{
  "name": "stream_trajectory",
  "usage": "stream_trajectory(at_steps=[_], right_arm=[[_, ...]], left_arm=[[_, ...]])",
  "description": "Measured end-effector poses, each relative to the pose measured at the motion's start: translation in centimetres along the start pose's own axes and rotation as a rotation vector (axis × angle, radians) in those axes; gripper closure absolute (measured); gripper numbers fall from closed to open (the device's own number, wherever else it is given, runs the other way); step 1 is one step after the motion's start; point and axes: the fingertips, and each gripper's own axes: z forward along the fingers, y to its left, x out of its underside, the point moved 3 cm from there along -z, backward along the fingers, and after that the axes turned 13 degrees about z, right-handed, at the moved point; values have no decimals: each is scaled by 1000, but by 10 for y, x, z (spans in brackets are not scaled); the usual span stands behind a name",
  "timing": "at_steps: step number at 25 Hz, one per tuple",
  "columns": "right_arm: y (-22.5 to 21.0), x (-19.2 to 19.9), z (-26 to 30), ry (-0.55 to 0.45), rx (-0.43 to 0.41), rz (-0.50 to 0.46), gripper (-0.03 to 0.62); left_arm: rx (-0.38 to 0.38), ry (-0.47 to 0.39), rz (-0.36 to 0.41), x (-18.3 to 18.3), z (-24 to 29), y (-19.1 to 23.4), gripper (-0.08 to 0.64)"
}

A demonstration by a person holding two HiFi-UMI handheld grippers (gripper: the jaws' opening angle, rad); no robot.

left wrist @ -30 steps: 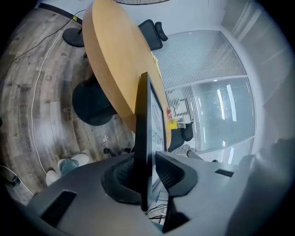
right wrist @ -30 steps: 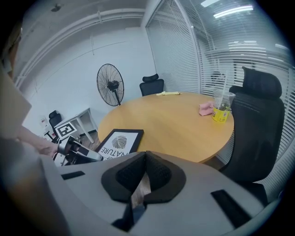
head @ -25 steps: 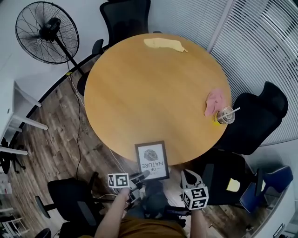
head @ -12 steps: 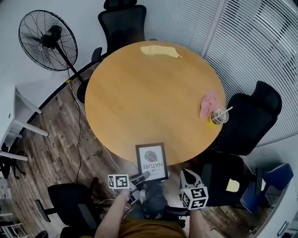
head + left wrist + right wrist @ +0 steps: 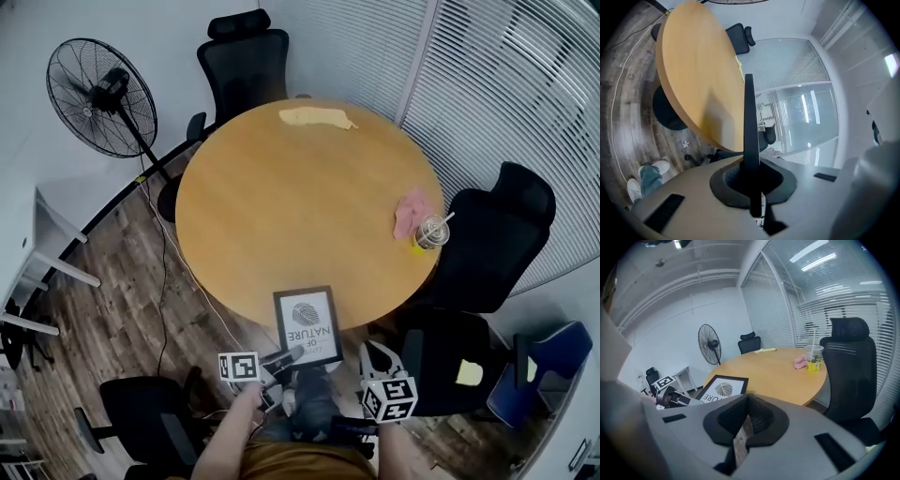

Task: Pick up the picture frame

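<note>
Left gripper jaws clamped on the near edge of the picture frame, which runs edge-on straight ahead of them, over the rim of the round table. Right gripper jaws together, empty; frame lies ahead and to its left, apart.

The person wears a mustard-brown top, blue jeans and white shoes. The left gripper and right gripper share pale grey shells and black ribbed fingers. Their cubes of black-and-white square markers show at 7 and 5 o'clock in the head view.
</note>
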Motion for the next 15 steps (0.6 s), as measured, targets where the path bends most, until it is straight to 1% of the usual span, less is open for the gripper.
stream_trajectory(at_steps=[2, 6, 9, 12, 13, 14, 15], right_arm=[[1, -2, -3, -18, 6, 5, 580], [10, -7, -13, -47, 7, -9, 580], [20, -13, -23, -73, 1, -26, 580], [29, -21, -31, -114, -11, -8, 580], [33, -23, -34, -128, -15, -3, 580], [38, -25, -38, -139, -19, -6, 580], [42, -26, -41, -148, -22, -13, 580]], left_arm=[[4, -4, 18, -2, -1, -7, 528], [80, -22, 30, -1, -3, -31, 528], [110, -33, 44, -2, -6, -46, 528], [126, -42, 66, -8, -10, -63, 528], [118, -40, 65, -9, -14, -67, 528], [121, -44, 49, -9, -17, -74, 528], [151, -60, 21, -10, -18, -83, 528]])
